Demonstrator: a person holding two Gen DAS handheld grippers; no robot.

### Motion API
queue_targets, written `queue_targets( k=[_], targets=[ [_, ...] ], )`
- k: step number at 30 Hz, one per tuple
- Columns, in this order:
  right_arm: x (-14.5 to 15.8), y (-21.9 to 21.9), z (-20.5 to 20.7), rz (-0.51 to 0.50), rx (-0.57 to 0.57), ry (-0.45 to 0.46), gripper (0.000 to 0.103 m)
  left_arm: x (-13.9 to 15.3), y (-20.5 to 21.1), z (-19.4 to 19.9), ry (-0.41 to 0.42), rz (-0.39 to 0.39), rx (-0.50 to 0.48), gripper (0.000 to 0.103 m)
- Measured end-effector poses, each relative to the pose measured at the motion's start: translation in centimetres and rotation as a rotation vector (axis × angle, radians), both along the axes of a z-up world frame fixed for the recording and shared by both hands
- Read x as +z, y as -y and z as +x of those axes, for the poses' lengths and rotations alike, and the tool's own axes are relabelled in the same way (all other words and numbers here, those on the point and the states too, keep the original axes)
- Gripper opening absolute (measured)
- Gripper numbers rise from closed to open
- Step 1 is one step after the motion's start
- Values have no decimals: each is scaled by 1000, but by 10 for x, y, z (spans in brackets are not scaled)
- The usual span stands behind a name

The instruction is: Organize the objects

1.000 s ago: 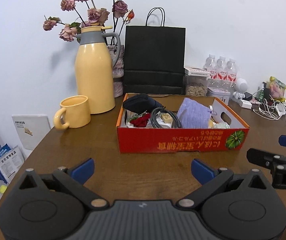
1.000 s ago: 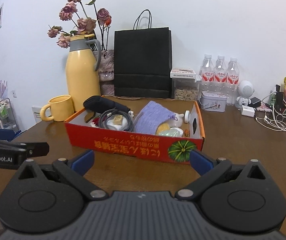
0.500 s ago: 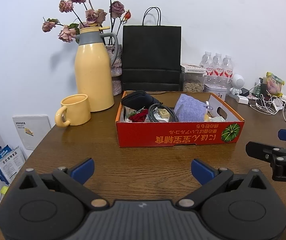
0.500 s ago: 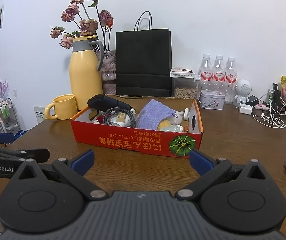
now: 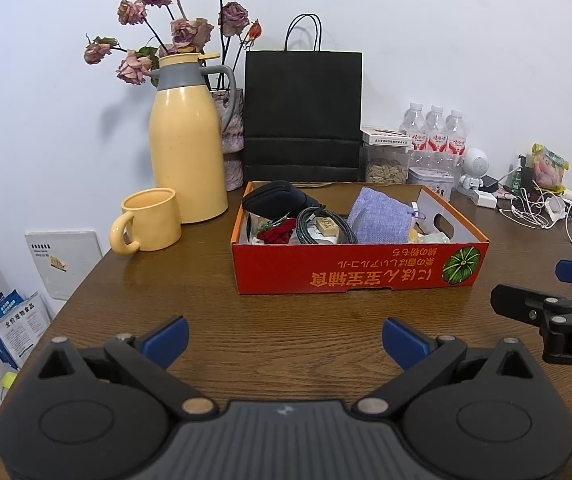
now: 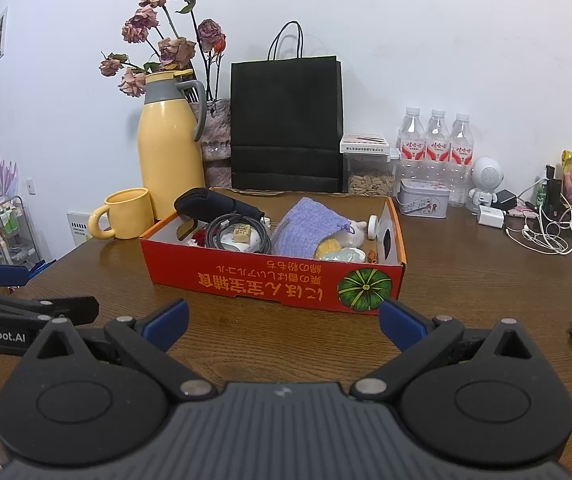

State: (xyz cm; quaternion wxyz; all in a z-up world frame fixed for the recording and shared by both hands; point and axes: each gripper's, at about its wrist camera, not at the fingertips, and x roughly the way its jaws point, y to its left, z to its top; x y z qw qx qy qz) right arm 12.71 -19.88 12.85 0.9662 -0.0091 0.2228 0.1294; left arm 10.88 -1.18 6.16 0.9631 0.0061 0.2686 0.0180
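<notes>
While both claws hover low over the near part of the brown wooden table (image 5: 294, 332), neither has hold of anything. The left claw (image 5: 283, 336) has its blue-tipped fingers spread wide, with only bare wood between them; the right claw (image 6: 281, 322) is just as widely parted and likewise grips nothing. Each claw shows at the side of the other's view, the two being side by side and apart.

Toward the middle of the table sits a shallow red cardboard box (image 5: 350, 274) with orange lettering and a green pumpkin picture on its near wall. Inside it, at its left end, lies a black pouch (image 5: 277, 200); just beside that are a coiled dark cable (image 5: 310, 224) around a small tan block (image 5: 328, 226), and something red (image 5: 275, 236) near the front wall. A lavender knitted bag (image 6: 306, 226) lies tilted in the middle of the box, and small pale items crowd the right end, too jumbled to tell apart.

Left of the box stand a yellow mug (image 5: 149, 220) and, behind it, a tall yellow jug (image 5: 185, 144) with a grey collar. Along the far edge, against the wall, are a vase of dried roses (image 5: 173, 32), a black paper bag (image 5: 304, 116), three water bottles (image 6: 438, 140) and a tangle of white chargers and cords (image 6: 542, 232) toward the far right corner.
</notes>
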Motion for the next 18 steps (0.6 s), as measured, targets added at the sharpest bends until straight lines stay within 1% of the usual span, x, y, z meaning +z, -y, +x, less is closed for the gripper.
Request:
queue_targets(
  k=[18],
  targets=[
    [-2,2,0,0,-3,-1,103,2,3,-2,13,10,0,103]
  ],
)
